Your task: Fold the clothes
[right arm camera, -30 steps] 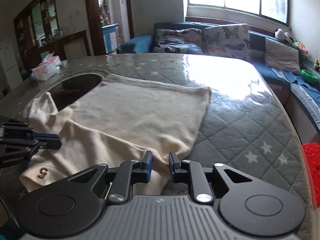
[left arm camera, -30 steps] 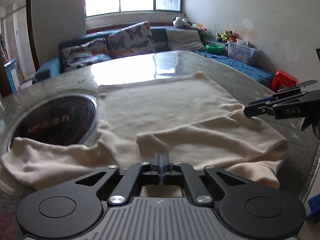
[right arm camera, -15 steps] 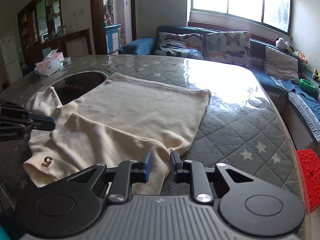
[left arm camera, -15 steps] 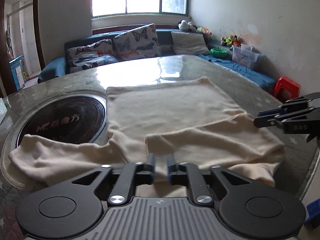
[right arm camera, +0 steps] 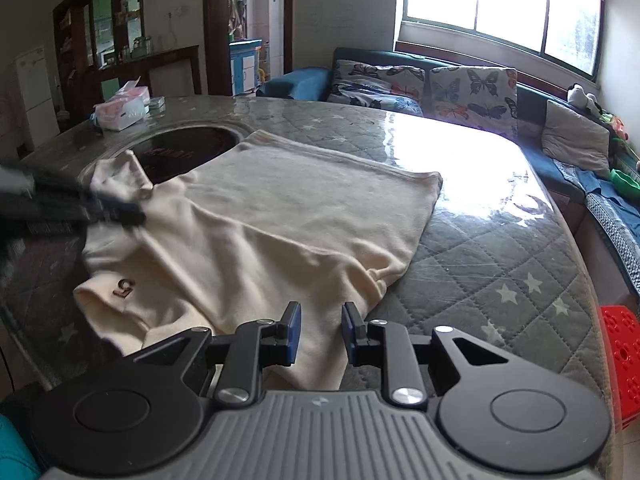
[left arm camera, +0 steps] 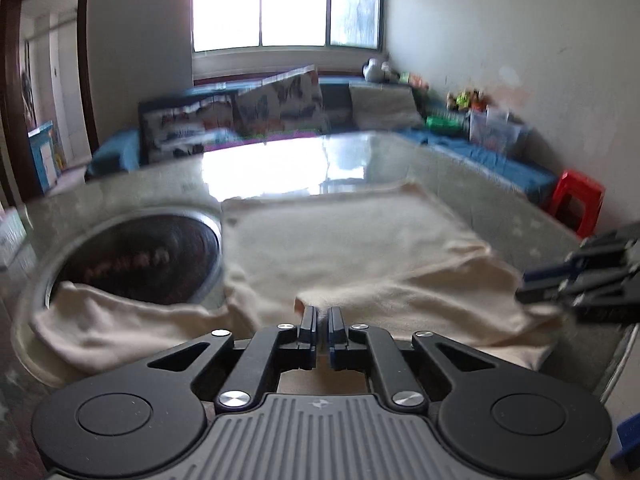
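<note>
One garment [right arm camera: 280, 216], a cream long-sleeved knit top, is found spread on the quilted, star-patterned table [right arm camera: 500, 264], its far hem lying toward the window end and its near part at the table's near edge. One sleeve [left arm camera: 120, 324] is draped along the rim of the round dark cooktop inset [left arm camera: 136, 256]; the other sleeve is folded across the body.

The left gripper [left arm camera: 322, 316] is seen with its jaws closed together on a raised ridge of the cloth at the near edge of the folded layer. The right gripper [right arm camera: 320, 320] is held with its jaws parted; cloth lies between and beneath them, but no pinch is evident.

The fabric is judged soft, light and limp: it creases readily, sags where unsupported, and is expected to drag rather than slide cleanly on the glossy table cover. No fragility is noted. Hold is best taken at doubled edges, the shoulder seams or the hem corners, both sides being lifted together so that the panel is kept flat.

The long axis of the garment is read as running from the near edge away toward the sofa [right arm camera: 400, 80], collar end nearest, hem farthest. A small "5" emblem [right arm camera: 123, 287] is noted at the near left.
</note>
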The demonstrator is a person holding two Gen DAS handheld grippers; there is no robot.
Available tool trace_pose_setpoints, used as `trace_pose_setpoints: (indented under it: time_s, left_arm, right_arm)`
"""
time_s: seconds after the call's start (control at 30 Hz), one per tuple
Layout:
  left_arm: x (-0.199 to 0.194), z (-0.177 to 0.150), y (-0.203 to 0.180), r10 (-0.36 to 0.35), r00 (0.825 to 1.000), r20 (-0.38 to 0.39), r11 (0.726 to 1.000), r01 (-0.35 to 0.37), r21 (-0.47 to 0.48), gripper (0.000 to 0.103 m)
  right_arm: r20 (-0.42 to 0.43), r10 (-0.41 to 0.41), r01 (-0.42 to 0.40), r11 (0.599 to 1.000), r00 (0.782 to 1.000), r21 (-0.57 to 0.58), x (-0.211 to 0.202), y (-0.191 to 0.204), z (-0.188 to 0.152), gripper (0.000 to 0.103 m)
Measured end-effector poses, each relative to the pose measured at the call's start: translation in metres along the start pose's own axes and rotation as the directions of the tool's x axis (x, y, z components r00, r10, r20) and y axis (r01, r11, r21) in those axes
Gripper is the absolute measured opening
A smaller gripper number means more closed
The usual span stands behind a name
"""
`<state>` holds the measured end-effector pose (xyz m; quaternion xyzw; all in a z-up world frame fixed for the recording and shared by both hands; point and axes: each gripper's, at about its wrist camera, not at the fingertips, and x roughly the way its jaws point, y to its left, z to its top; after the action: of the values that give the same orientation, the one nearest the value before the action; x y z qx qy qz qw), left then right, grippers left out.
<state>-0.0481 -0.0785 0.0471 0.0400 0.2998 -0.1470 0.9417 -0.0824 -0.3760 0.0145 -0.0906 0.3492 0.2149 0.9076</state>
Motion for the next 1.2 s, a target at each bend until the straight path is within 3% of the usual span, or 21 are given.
trace_pose_setpoints:
  time_s: [0.17,0.37,0.5,0.63,0.8,0.97,1.07,1.2]
  left_arm:
    - [0.013,-0.007,0.01,0.017,0.997,-0.076,0.999,-0.02,-0.03,0.006]
    - [0.018,-0.012,0.01,0.017,0.996,-0.092,0.999,-0.02,-0.032,0.012]
    - [0.01,-0.014,0.021,0.031,0.996,-0.079,0.998,-0.034,-0.048,0.018]
    - [0.005,-0.013,0.053,0.125,0.99,-0.071,0.985,-0.132,-0.11,0.021]
    - [0.009,-0.012,0.106,0.309,0.947,-0.09,0.926,-0.321,-0.199,0.03]
    - [0.021,-0.01,0.168,0.481,0.864,-0.147,0.81,-0.502,-0.304,0.031]
    - [0.027,-0.012,0.197,0.498,0.849,-0.177,0.773,-0.527,-0.352,0.03]
    - [0.035,-0.013,0.209,0.496,0.848,-0.187,0.768,-0.529,-0.361,0.029]
  right_arm:
    - [-0.012,0.012,-0.012,1.0,1.0,-0.01,0.002,0.001,0.002,0.022]
    - [0.037,0.01,-0.01,1.0,0.999,-0.005,0.009,-0.001,0.022,0.022]
    - [-0.013,0.009,-0.009,1.0,1.0,0.006,0.038,-0.006,0.026,0.021]
    - [-0.028,0.001,-0.001,1.0,1.0,-0.021,0.045,-0.002,0.026,0.021]
    - [-0.009,0.04,-0.04,0.998,0.999,-0.047,0.043,0.01,0.034,0.021]
    - [-0.043,0.051,-0.053,0.997,0.998,-0.061,0.058,0.019,0.035,0.022]
    - [-0.047,0.051,-0.054,0.997,0.998,-0.062,0.058,0.02,0.036,0.022]
    - [-0.052,0.051,-0.054,0.997,0.997,-0.06,0.058,0.02,0.037,0.022]
